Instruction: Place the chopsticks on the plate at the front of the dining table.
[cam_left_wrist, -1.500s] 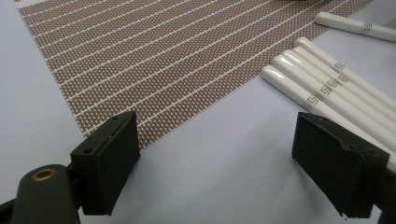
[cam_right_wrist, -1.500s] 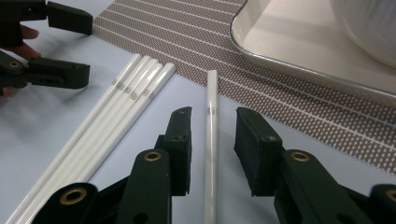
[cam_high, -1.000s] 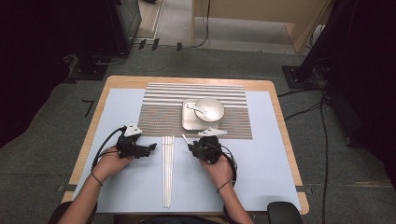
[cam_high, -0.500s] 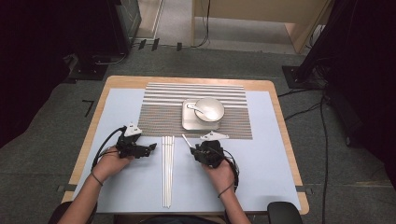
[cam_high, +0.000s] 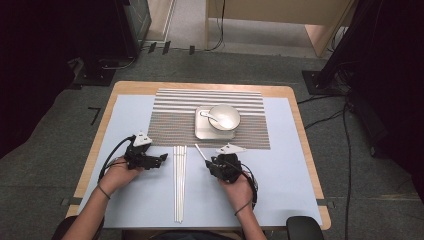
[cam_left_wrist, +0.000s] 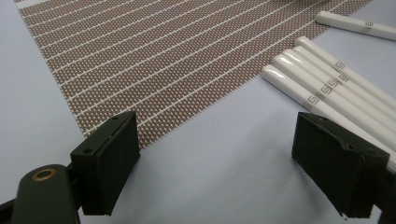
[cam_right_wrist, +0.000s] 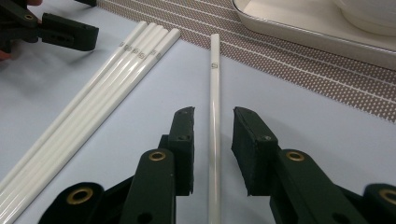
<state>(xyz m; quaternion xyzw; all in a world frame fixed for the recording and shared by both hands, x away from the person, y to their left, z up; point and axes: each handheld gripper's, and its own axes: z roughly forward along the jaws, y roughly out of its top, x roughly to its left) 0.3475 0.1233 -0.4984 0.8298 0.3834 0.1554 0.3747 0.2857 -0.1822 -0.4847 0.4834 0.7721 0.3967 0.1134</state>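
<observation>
Right now bowl (cam_high: 224, 116) on tray (cam_high: 202, 131) holds a spoon (cam_high: 210, 117); left fingers (cam_left_wrist: 109, 161) spread, right fingers (cam_right_wrist: 184, 140) straddle, untouching, a chopstick (cam_right_wrist: 214, 112)

A wooden table (cam_high: 125, 89) is covered by a pale blue sheet (cam_high: 300, 165). A striped placemat (cam_high: 175, 125) is laid toward twelve o'clock. A bundle of white chopsticks (cam_high: 179, 185) is laid toward six o'clock, with a single chopstick (cam_right_wrist: 214, 93) placed just beside it toward three o'clock.

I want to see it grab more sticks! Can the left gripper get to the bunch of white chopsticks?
Probably yes. The left gripper is open beside the bunch of white chopsticks, with bare table between them.
</observation>
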